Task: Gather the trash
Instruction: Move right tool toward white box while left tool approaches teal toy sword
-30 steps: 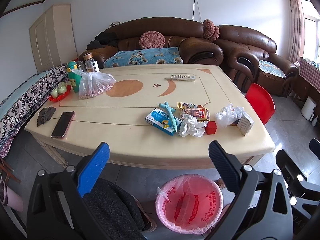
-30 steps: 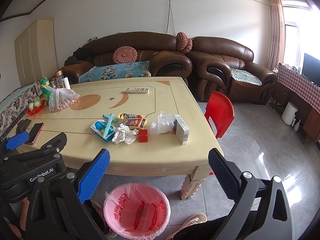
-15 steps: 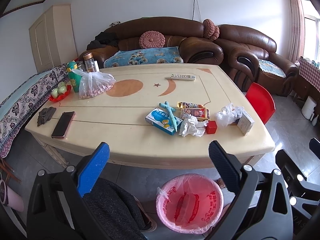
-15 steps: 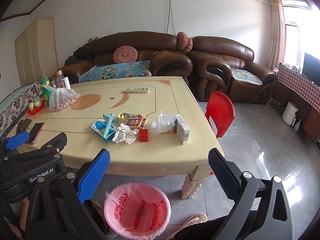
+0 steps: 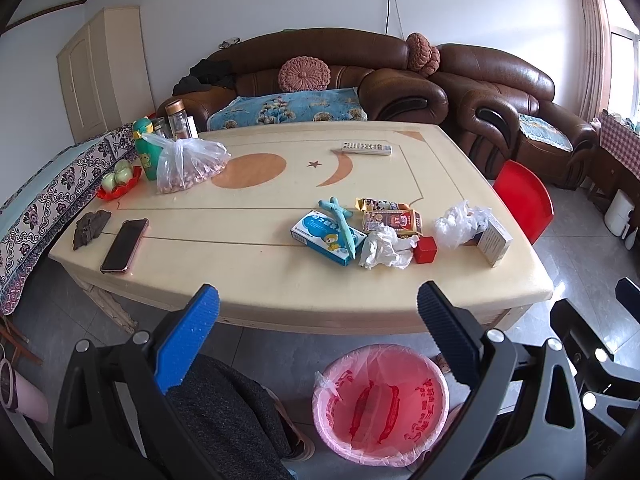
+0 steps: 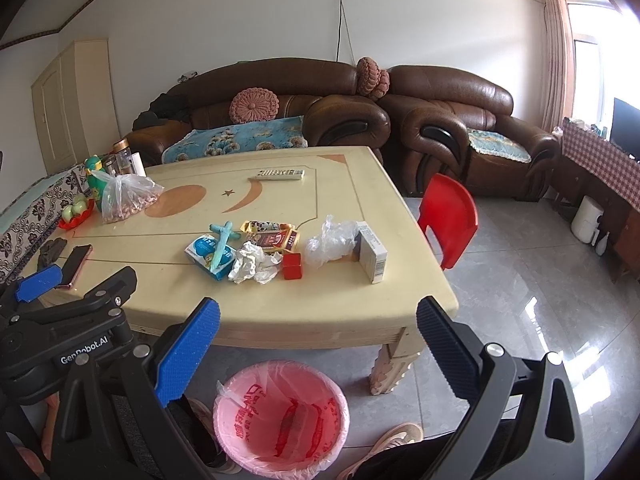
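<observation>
On the glossy cream counter (image 5: 256, 272) one crumpled white paper tissue (image 5: 385, 247) lies soft and creased at the near right, touching a small red cube box (image 5: 425, 249), with one crinkled clear plastic wrapper (image 5: 460, 222) just right of it. A round pink plastic-lined waste bin (image 5: 380, 404) stands on the floor below the near edge. The left gripper (image 5: 318, 312) and right gripper (image 6: 318, 316) hover near that edge, each with ribbed jaws spread wide, gripping nothing. One flat black smartphone (image 5: 124, 244) lies far left.
</observation>
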Demonstrator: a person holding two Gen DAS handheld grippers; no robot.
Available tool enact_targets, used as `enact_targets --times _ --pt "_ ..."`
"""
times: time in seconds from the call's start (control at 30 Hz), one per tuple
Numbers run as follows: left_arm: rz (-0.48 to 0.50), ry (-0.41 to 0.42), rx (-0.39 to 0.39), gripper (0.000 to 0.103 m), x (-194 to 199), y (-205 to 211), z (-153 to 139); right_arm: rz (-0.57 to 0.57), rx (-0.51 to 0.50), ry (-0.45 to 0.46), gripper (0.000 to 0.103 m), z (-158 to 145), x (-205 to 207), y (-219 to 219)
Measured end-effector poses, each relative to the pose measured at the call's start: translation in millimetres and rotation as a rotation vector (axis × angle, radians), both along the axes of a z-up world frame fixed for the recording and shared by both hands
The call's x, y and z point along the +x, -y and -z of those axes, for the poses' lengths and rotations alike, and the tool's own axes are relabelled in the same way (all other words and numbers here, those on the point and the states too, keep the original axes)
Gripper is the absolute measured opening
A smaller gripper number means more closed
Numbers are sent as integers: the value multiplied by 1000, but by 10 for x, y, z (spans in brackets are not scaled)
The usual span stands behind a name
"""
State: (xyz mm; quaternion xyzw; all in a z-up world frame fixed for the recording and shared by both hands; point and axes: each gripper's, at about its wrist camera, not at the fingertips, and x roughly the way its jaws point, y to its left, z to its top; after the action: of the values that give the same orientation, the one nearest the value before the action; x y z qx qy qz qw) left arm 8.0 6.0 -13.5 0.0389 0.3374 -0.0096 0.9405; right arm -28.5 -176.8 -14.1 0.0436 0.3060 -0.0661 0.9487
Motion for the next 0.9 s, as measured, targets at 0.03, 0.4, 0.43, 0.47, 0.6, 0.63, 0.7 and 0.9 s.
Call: enact_targets --times 0.03,0.4,0.43,0.47,0.6,0.63,0.7,0.9 --pt "0 -7 0 97 21 1 15 -2 4 -2 97 18 10 11" --pt "-30 -90 -12 97 408 -30 264 -8 14 -36 97 222 305 167" --pt "-34 -95 -11 97 444 -34 280 -9 15 -38 97 239 339 180" --pt "-40 -101 -10 97 478 -44 294 -11 17 -40 97 245 372 196" --pt "-69 -120 -21 97 641 -110 343 -10 24 -38 97 300 486 263" --pt "-78 -123 -20 97 687 -129 353 -9 23 -40 97 307 515 277" --pt "-91 -131 -23 97 760 -171 372 -13 21 -40 97 335 576 311" --pt "-140 -168 -48 97 1016 -322 470 -33 27 -32 97 405 737 442"
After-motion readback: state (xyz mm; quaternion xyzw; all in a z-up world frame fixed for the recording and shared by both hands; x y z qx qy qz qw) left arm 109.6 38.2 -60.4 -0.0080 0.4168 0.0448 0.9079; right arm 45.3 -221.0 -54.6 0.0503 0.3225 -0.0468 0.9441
